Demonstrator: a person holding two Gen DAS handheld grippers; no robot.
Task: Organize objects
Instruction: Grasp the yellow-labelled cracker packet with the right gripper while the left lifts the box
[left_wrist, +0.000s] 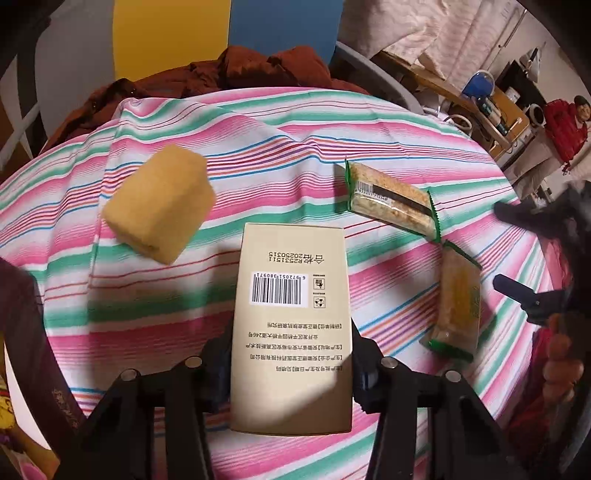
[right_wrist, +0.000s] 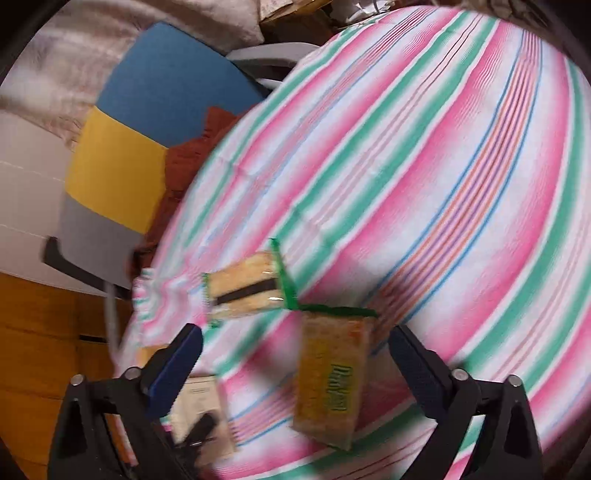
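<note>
Bench draped in a pink, green and white striped cloth (left_wrist: 369, 122), tan barcode box (left_wrist: 291, 295) lying flat on it, yellow sponge block (left_wrist: 159, 206) left of the box, two green-edged snack packets (left_wrist: 391, 199) (left_wrist: 458, 302) right of the box, corners nearly touching

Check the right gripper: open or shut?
Open. The right gripper has its fingers spread wide, with the yellow snack pack lying loose between them.

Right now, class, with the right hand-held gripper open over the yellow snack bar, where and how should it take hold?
Grip the yellow snack bar across its narrow width, at mid-length, coming straight down from above. It lies flat on the striped cloth and its long sides already line up between the open fingers of the right hand-held gripper. Avoid the crimped green ends; they look too thin to hold.
</note>
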